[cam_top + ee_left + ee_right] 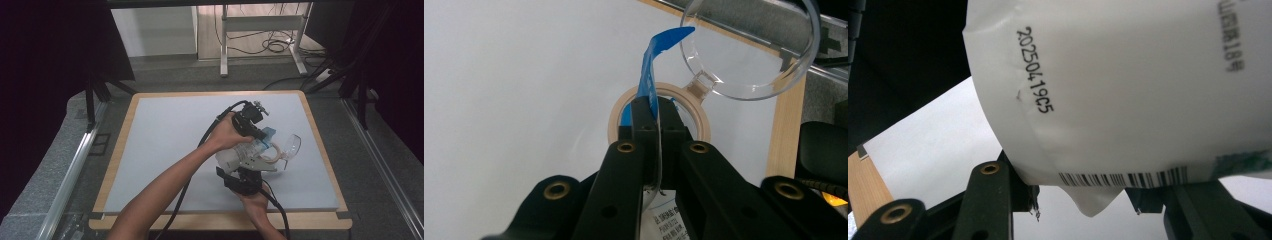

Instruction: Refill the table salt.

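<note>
Both grippers, we note, are engaged: our left gripper [651, 117] pinches the blue tape [650, 70] just ahead, our right gripper [1083, 200] clamps the soft, light pouch [1128, 90] directly above, best held near its stiffer seam.

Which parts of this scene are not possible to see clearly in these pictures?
- White bag: its top and right side are cut off by the right gripper view's edges; the print at upper right is blurred.
- Small label under the left gripper: print too small, partly hidden by the jaws.
- Clear container: in the high view, too small to tell its contents.
</note>
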Demonstrator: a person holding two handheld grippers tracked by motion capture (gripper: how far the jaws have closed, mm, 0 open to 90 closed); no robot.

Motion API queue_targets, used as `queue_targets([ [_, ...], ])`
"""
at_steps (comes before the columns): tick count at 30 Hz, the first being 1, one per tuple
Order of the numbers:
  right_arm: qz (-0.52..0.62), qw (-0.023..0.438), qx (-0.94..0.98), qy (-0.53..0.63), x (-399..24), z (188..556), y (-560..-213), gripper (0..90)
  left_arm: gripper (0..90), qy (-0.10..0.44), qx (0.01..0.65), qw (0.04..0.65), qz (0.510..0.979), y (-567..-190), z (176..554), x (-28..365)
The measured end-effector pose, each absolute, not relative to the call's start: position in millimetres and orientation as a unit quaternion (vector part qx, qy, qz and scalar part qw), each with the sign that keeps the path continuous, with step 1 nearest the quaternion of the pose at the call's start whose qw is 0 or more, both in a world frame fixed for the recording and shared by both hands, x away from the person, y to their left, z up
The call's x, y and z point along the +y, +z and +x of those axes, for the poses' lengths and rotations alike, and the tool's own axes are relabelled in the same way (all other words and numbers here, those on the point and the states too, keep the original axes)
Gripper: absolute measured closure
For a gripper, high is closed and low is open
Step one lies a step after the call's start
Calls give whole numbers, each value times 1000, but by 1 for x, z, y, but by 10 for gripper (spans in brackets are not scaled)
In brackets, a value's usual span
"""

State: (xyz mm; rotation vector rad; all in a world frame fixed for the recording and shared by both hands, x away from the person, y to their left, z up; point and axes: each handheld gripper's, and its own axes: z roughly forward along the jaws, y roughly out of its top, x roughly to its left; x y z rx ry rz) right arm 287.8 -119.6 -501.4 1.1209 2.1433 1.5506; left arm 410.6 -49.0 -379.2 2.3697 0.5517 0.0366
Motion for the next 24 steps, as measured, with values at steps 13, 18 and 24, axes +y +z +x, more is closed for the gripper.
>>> queue_targets([
  [13,386,136,741,532,-121,287,-502,553,900,13,212,349,913,-381,409,-50],
  [18,385,137,742,531,-121,287,-503,552,900,14,211,349,913,-382,409,-50],
  [24,385,138,743,530,-120,287,-504,553,900,12,210,350,913,-382,409,-50],
])
